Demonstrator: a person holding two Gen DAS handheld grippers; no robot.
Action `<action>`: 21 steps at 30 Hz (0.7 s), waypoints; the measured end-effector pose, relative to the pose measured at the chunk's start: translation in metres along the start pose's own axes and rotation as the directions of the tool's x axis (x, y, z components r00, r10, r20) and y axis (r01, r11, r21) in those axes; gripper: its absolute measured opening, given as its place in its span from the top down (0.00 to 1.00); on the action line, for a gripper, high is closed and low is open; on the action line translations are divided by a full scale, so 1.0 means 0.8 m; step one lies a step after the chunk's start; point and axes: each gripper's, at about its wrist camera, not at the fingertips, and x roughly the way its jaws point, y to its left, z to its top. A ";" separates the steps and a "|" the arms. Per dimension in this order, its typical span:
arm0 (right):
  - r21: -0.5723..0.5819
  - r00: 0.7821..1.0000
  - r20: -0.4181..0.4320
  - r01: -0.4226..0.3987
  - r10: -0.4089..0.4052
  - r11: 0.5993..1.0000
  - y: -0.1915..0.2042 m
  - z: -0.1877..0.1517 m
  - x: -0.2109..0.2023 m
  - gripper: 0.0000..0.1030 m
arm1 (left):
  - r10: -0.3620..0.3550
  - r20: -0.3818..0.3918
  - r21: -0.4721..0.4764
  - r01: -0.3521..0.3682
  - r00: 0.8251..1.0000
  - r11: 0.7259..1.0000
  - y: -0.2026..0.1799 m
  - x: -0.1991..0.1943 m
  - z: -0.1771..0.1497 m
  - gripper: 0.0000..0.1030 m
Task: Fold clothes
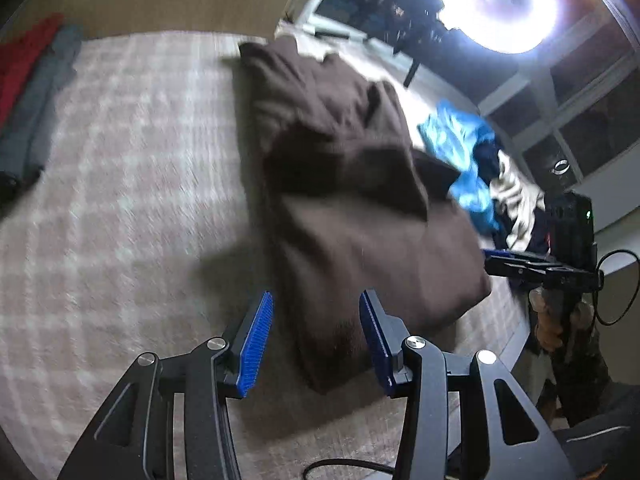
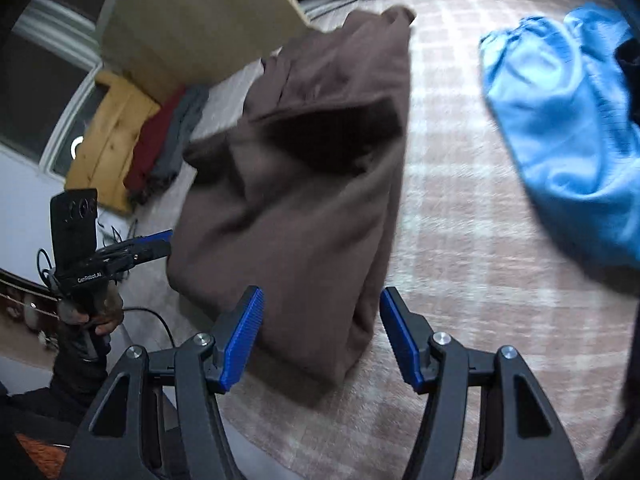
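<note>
The brown garment (image 1: 352,208) lies folded and rumpled on the checked pink-and-white cover (image 1: 120,200), and I take it as my landmark: my left claw (image 1: 316,344) hangs just above its near edge with the blue pads spread apart and nothing between them, and my right claw (image 2: 320,336) hangs over its other near corner, likewise spread wide and empty. Beyond the brown garment on my right side lies a heap with a bright blue garment (image 2: 560,120) on top, apart from it, while on its far left side a red cloth (image 1: 20,64) and a grey cloth (image 1: 40,108) lie side by side at the cover's edge.
</note>
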 end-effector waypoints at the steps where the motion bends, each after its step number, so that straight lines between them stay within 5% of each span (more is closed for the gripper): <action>1: -0.011 1.000 -0.005 -0.005 0.005 1.000 0.002 0.000 0.004 0.44 | -0.003 0.000 0.009 0.003 1.000 1.000 -0.003 0.001 -0.001 0.61; 5: -0.109 1.000 -0.002 0.020 -0.020 0.994 0.021 0.000 -0.002 0.78 | -0.014 0.001 0.045 0.013 1.000 0.999 -0.015 0.004 -0.005 0.87; 8: -0.168 1.000 -0.001 0.026 -0.027 0.985 0.032 -0.007 -0.018 0.86 | -0.022 0.002 0.072 0.021 1.000 0.997 -0.024 0.006 -0.007 0.89; 16: -0.218 0.995 -0.096 -0.030 0.010 0.976 0.027 -0.022 -0.006 0.86 | -0.077 -0.064 0.071 0.081 0.995 0.994 -0.023 0.002 -0.038 0.90; 21: -0.195 0.991 -0.129 0.001 -0.027 0.981 0.015 -0.008 -0.003 0.69 | -0.059 -0.116 0.022 0.062 0.992 0.998 -0.001 0.019 -0.034 0.76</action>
